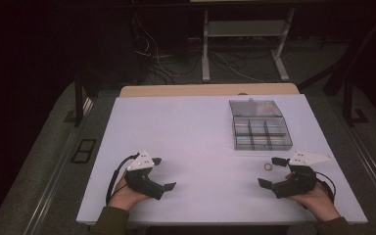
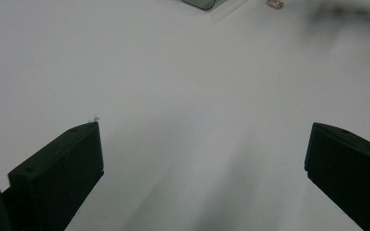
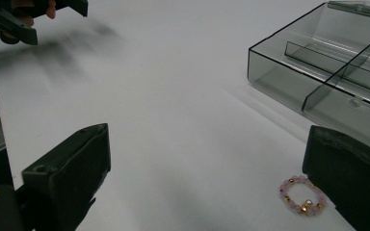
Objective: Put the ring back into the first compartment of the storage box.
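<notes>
Setting: a person is sitting at a white rectangular table [image 1: 191, 147], holding a black two-jaw gripper in each hand.
Left gripper [image 1: 162, 173]: it is resting at about 8 o'clock on the table, jaws released and spread wide over bare surface, gripping nothing.
Right gripper [image 1: 270, 171]: it is sitting at about 4 o'clock, jaws also released and empty.
Bracelet: a small pink beaded bracelet with gold beads [image 3: 303, 195] is lying flat on the table, just beside the right gripper's far jaw, at 4 o'clock from the table's centre.
Box: a smoky clear plastic compartment box [image 1: 261, 130] is standing open at about 2 o'clock, near the bracelet but apart from it.
Step in hand: the right gripper seems to be lining up to pick up the bracelet.
Next move: it probably calls for sliding the jaws around the beads, then closing gently.
Hard to make out: the box's lid contents are blurring into colour smears; the room beyond is lying in darkness.
</notes>
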Demonstrator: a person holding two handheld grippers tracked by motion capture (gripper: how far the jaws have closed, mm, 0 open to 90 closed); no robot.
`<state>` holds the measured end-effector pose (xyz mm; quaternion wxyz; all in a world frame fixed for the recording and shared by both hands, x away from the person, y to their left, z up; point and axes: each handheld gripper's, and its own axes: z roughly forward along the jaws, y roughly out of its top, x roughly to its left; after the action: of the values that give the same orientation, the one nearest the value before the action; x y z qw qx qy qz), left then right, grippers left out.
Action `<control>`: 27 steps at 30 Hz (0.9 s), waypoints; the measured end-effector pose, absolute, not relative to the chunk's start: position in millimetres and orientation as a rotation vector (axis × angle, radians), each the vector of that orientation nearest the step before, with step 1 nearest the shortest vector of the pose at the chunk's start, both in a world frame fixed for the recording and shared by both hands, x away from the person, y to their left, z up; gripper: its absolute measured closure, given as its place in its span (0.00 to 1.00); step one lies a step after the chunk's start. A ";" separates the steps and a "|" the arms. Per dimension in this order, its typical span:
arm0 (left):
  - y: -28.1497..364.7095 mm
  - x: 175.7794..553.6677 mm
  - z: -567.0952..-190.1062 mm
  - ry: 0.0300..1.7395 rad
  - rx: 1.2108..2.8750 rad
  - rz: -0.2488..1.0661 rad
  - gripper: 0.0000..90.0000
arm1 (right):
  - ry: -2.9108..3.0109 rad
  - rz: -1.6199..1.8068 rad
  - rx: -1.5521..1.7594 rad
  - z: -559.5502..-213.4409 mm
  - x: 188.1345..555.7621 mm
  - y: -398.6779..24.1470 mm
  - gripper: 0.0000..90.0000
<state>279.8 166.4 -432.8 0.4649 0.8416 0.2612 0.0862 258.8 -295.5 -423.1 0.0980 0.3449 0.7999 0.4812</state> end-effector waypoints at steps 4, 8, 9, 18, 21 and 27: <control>166.6 279.7 -432.6 0.640 2.067 0.212 0.00 | 2.355 1.433 1.032 -421.3 261.1 -297.2 0.03; 166.6 279.5 -432.6 0.639 2.066 0.211 0.00 | 2.362 1.431 1.042 -420.3 263.1 -297.9 0.03; 166.6 279.5 -432.6 0.639 2.066 0.211 0.00 | 2.362 1.431 1.042 -420.3 263.1 -297.9 0.03; 166.7 279.5 -432.4 0.634 2.068 0.210 0.00 | 2.357 1.416 1.037 -417.9 269.5 -301.1 0.03; 166.8 279.4 -432.4 0.637 2.065 0.208 0.00 | 2.357 1.409 1.045 -416.4 272.0 -303.4 0.03; 167.0 279.4 -432.5 0.637 2.061 0.208 0.00 | 2.353 1.399 1.055 -414.3 275.6 -306.0 0.03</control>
<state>279.4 167.0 -432.5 0.4680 0.8404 0.2599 0.0847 275.6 -306.0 -414.3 0.1037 0.3577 0.7977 0.4742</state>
